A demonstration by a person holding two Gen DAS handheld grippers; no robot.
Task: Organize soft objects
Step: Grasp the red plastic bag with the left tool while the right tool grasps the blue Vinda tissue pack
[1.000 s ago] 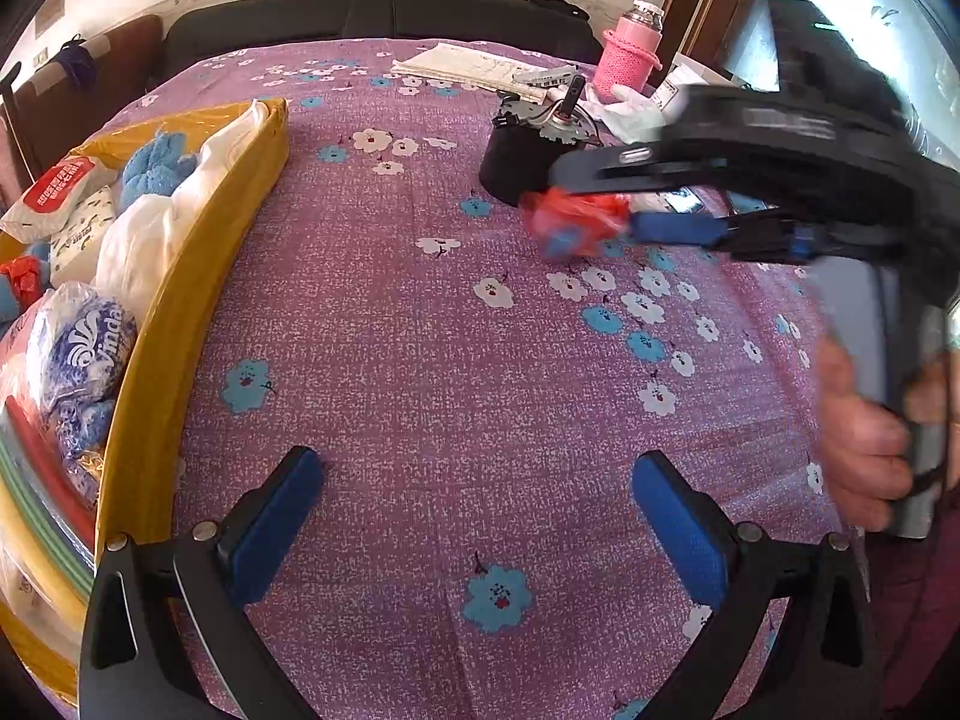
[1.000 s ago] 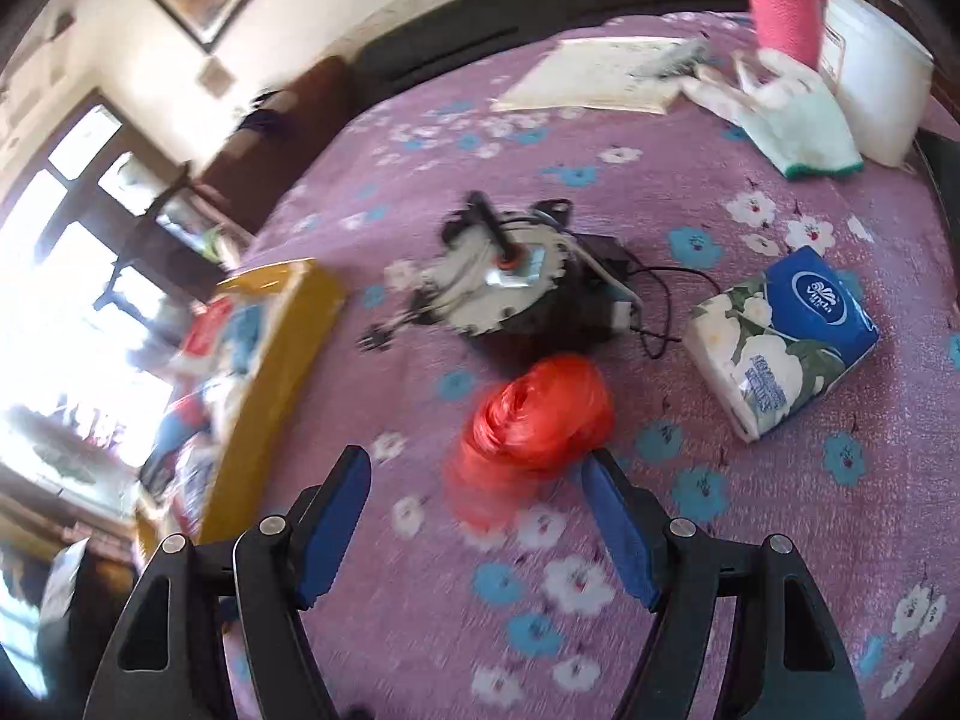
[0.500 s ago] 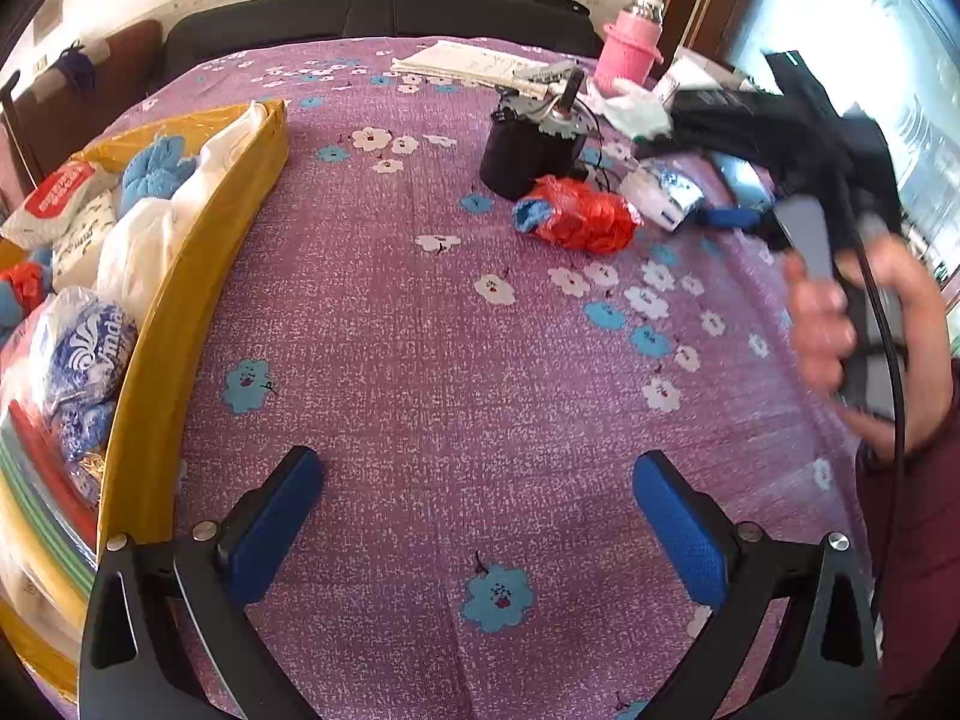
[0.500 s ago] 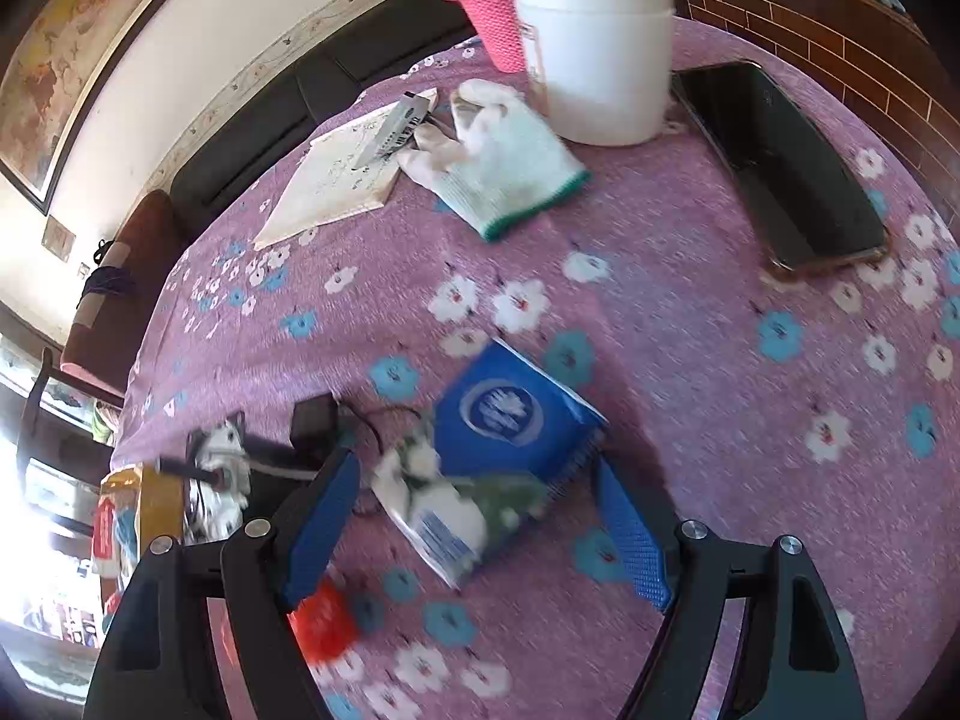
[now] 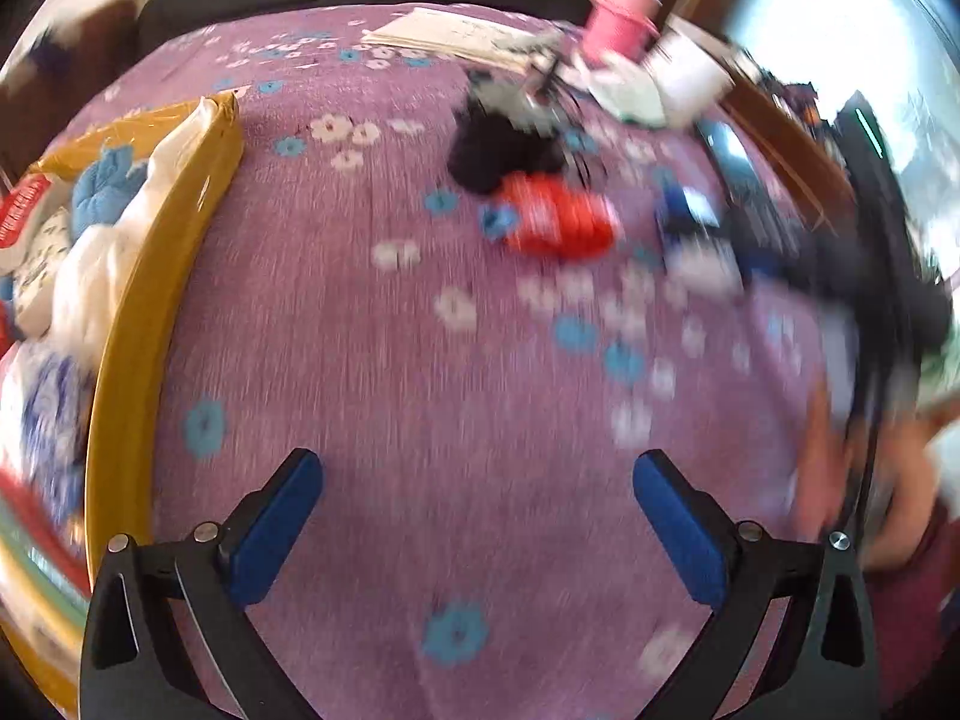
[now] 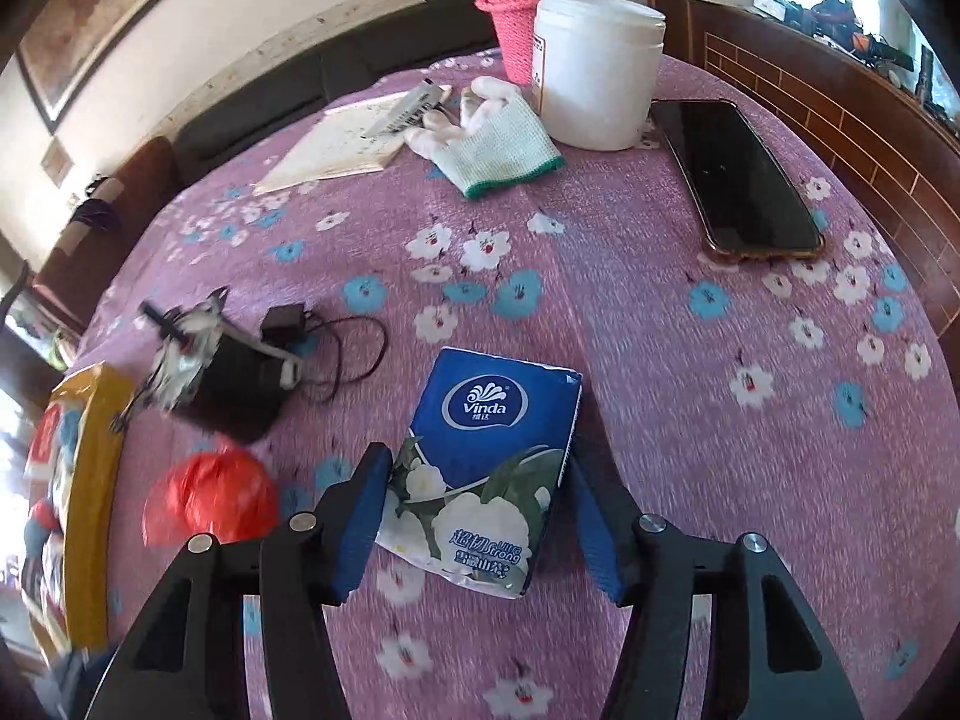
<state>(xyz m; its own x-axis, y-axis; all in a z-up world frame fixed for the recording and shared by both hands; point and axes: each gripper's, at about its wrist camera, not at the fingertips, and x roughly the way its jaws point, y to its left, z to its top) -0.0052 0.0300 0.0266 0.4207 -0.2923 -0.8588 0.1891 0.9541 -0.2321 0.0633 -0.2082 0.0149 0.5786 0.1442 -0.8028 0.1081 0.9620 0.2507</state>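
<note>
Here, the blue Vinda tissue pack [image 6: 489, 468] lies flat on the purple flowered tablecloth [image 6: 690, 360], its printed floral end between the blue pads of the right gripper [image 6: 477, 525]. The jaws are closing around it; the left pad looks about at the pack's edge, the right pad [image 6: 591, 525] shows a thin gap, so no firm squeeze can be read. Just left of the pack, a crumpled red plastic bag [image 6: 213, 498] sits on the cloth, and beyond that a black device with a pale fan-like top [image 6: 210, 372] trails a thin black cord. At far left, the yellow bin [image 6: 96, 480] holds several soft packets, blurred in this view. Farther back: a white knit glove with green cuff [image 6: 498, 144], a notepad [image 6: 342, 144], a white tub [image 6: 594, 66], a pink-sleeved flask [image 6: 513, 18], and a dark phone [image 6: 738, 174] lying face up near the table's brick-patterned edge. The left wrist view is heavily blurred; the left gripper [image 5: 480, 516] hangs over bare cloth with its pads well apart and nothing between them. The same bin [image 5: 150, 312] runs along its left side, holding white and blue soft items.
</note>
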